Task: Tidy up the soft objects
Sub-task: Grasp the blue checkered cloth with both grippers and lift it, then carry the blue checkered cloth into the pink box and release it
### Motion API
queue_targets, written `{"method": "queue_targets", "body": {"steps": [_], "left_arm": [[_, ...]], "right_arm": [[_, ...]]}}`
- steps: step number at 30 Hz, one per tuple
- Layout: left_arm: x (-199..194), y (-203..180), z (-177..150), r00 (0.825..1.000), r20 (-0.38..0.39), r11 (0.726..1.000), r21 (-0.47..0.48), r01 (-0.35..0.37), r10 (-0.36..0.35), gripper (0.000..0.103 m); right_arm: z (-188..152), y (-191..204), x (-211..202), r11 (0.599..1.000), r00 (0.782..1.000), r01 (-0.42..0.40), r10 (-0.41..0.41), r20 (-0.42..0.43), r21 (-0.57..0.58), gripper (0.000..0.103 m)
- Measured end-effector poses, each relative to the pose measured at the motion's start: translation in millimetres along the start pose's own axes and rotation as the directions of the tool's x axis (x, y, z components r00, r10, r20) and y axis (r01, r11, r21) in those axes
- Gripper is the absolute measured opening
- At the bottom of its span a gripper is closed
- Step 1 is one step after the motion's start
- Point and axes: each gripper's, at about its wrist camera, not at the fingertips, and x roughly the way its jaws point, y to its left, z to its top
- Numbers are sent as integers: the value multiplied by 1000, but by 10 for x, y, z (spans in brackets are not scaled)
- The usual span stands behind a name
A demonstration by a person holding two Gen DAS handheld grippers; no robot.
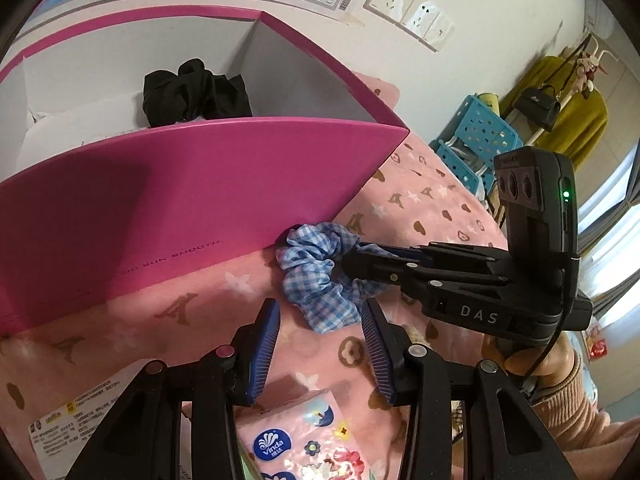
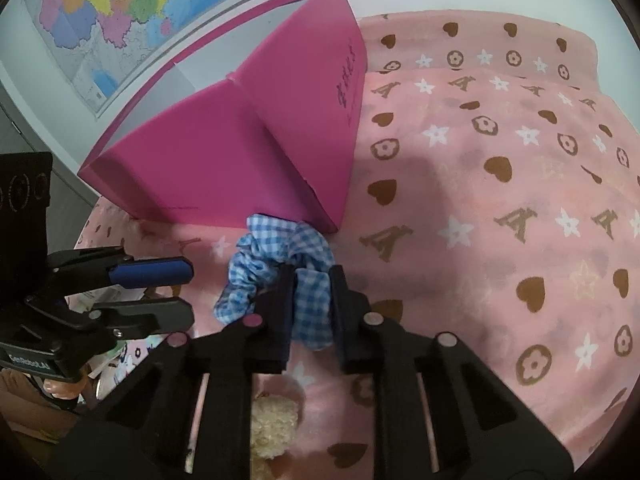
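A blue-and-white checked scrunchie (image 1: 316, 276) (image 2: 276, 256) lies on the pink patterned blanket (image 2: 500, 200), against the near corner of an open pink box (image 1: 200, 184) (image 2: 224, 160). My right gripper (image 2: 312, 276) (image 1: 348, 264) is shut on the scrunchie, a fold of cloth pinched between its pads. My left gripper (image 1: 320, 308) (image 2: 188, 292) stands open just beside it; the scrunchie's lower edge reaches between its blue fingertips (image 1: 272, 320), which do not press on it. A crumpled black cloth (image 1: 196, 92) lies inside the box.
A pack of Vinda tissues (image 1: 304, 440) and a cream fluffy thing (image 2: 272, 420) lie under the grippers. A blue perforated crate (image 1: 476, 136) and a coat rack with a yellow garment (image 1: 568, 112) stand to the right. A map (image 2: 120, 12) hangs behind the box.
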Motion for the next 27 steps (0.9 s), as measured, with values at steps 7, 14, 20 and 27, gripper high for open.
{"method": "queue_targets", "body": {"steps": [7,14,20,27], "left_arm": [[-55,-6,-4,1000,11,1000,7,12,-12,44],[-161,-8,-23,998,30,998,8,55,-55,50],[-385,-102,-17,983,80,985,55,161,-165,48],[-708,-179,86,970,170,981,106,160,-177,34]], "right_arm": [[-4,97,-207,999,998,-45,46,52,-14,13],[25,289,-502,994,989,-88,94,112,-58,13],[74,504,-741,984,975,-141,157,154,-111,13],[202,748,-971,966,955,-181,218,204,-186,13]]}}
